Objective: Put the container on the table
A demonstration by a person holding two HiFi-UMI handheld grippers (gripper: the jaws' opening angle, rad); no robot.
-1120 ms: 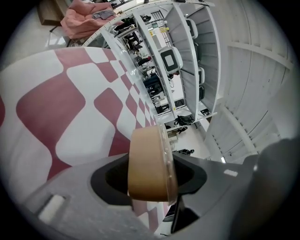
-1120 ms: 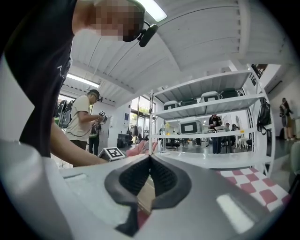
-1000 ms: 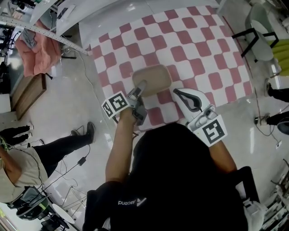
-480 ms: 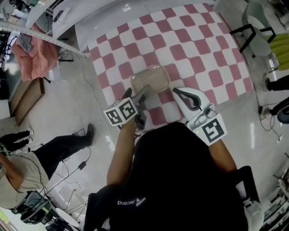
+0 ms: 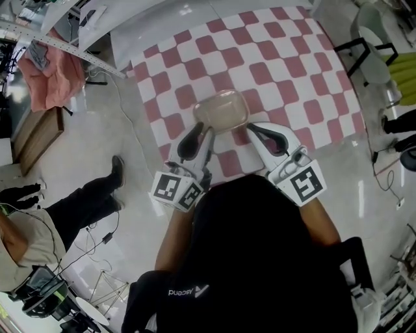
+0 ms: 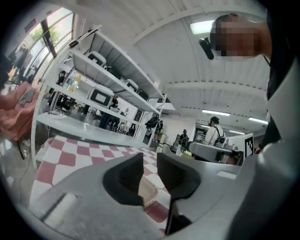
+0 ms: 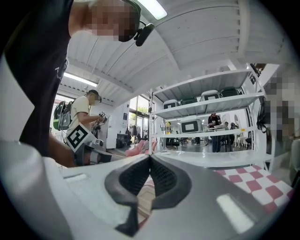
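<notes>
Left gripper (image 5: pixel 203 132) risen off container (image 5: pixel 221 110), jaws closing empty; right gripper (image 5: pixel 252 129) pressed together; container just ahead, between your tips.

One container (image 5: pixel 222 110), one checkered table (image 5: pixel 273 58), and seemingly one pink cloth (image 5: pixel 49 81).

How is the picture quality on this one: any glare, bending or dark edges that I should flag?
Head view: evenly lit, the container sharp, only pale glare patches on the glossy floor. Left gripper view: strong wide-angle bending of the shelves, dark corners, a blown-out ceiling lamp. Right gripper view: the same bending and dark rim, with another bright lamp overhead.
</notes>
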